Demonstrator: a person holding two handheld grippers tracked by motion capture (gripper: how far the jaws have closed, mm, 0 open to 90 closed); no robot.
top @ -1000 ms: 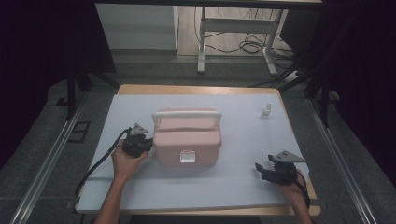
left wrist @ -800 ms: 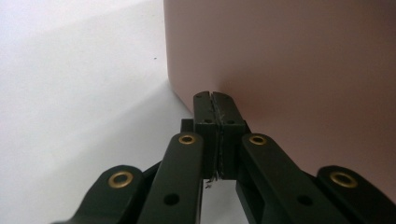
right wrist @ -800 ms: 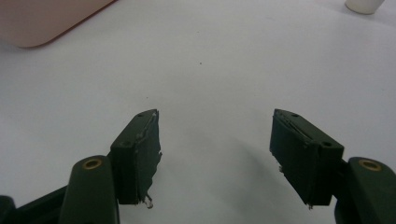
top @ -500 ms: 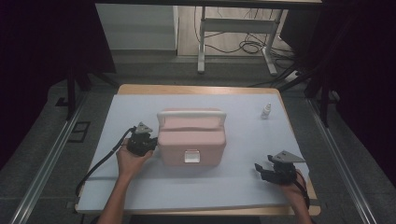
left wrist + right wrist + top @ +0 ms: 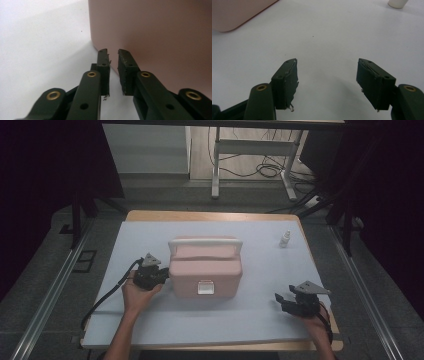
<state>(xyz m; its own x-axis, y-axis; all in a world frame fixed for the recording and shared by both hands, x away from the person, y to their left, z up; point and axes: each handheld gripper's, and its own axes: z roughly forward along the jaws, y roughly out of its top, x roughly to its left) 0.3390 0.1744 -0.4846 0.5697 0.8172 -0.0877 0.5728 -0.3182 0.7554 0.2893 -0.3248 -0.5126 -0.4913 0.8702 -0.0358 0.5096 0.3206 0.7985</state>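
A pink box (image 5: 205, 270) with a white carry handle and a front latch stands mid-table. My left gripper (image 5: 162, 276) lies low against the box's left side. In the left gripper view its jaws have just been opening. They now stand a narrow gap apart (image 5: 113, 53) with nothing between them, the tips close to the pink wall (image 5: 155, 32) at its bottom corner. My right gripper (image 5: 280, 301) rests near the front right of the table, off to the box's right. Its jaws (image 5: 327, 62) are wide open over bare mat, with a corner of the box (image 5: 237, 12) far off.
A small white bottle (image 5: 285, 239) stands at the back right of the pale mat (image 5: 150, 235) and peeks in at the top of the right gripper view (image 5: 397, 3). The left gripper's cable trails off the front left edge. Metal rails run along the floor on both sides.
The pink box sits slightly farther right than a second ago. Neither hand has visibly moved.
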